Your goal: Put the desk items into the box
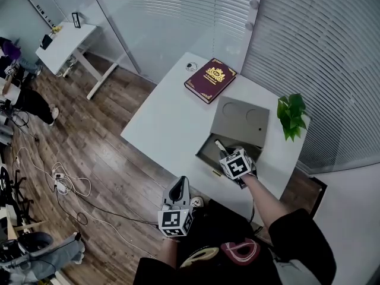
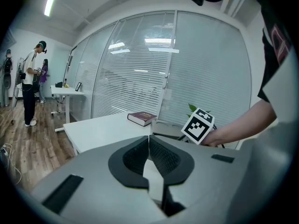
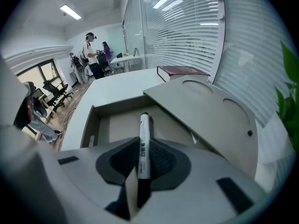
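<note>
Grey box (image 1: 203, 151): sits open on the white surface (image 1: 169, 123), with its lid (image 1: 240, 120) tipped back on the far side, toward the blinds.
Right tool (image 3: 143, 147): angled steeply down over the box. I have it clamped on a marker pen (image 3: 144, 136), pads pressing the barrel from both sides.
Marker pen: white barrel with dark print and dark ends. It points away from me along the jaws, far end above the open inside of the box. I cannot tell whether it touches the box floor.
Left tool (image 2: 149, 146): jaws together, nothing between them. I hold it off the near edge of the surface, over the wooden floor (image 1: 113, 159), well apart from the box.
Maroon book (image 1: 210, 79): gold emblem on the cover, lying flat at the far end of the surface, near the lid but apart from it.
Small round item (image 1: 191, 66): just beside the book's far corner, too small to identify.
Plant (image 1: 291, 116): green leaves at the right edge of the surface, just beside the lid.
Background: two people (image 2: 32, 83) stand by a second white desk (image 1: 64, 40), and cables (image 1: 59, 180) trail on the floor.
</note>
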Motion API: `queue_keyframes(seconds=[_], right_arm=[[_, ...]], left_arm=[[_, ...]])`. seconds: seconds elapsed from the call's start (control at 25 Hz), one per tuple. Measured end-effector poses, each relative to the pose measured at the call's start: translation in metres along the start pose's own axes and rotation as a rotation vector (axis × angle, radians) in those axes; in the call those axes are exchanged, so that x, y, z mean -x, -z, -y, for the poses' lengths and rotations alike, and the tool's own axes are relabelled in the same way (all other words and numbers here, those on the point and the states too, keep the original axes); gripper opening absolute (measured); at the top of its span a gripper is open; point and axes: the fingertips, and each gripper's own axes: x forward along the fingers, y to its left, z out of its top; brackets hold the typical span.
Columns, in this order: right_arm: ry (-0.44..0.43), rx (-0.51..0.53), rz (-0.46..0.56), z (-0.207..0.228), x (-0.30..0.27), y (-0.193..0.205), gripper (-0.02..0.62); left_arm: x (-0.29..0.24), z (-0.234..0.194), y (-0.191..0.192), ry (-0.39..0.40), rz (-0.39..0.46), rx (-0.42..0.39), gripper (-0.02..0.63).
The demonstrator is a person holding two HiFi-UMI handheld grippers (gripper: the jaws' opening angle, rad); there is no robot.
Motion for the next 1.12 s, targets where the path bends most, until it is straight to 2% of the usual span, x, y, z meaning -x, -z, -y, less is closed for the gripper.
queue_keyframes(seconds=[0.28,0.56,0.72,1.12], right_arm=[[-0.019,-0.022,-0.006,-0.003,-0.002,0.004,0.08],[-0.061,-0.052,0.032,-0.009,0.006,-0.001,0.238],[-0.09,-0.084,0.086,-0.012,0.022,-0.009,0.259],[-0.126,-0.199,0.237,-0.02,0.084,-0.019,0.262]], left_arm=[[0.002,0.001,0.005,-0.002,-0.019,0.003,0.02],[0.004,0.005,0.007,0.008,-0.029,-0.021,0.02],[0.002,0.01,0.003,0.032,-0.011,-0.03,0.021],[-0.008,0.032,-0.004,0.119,0.014,-0.02,0.02]])
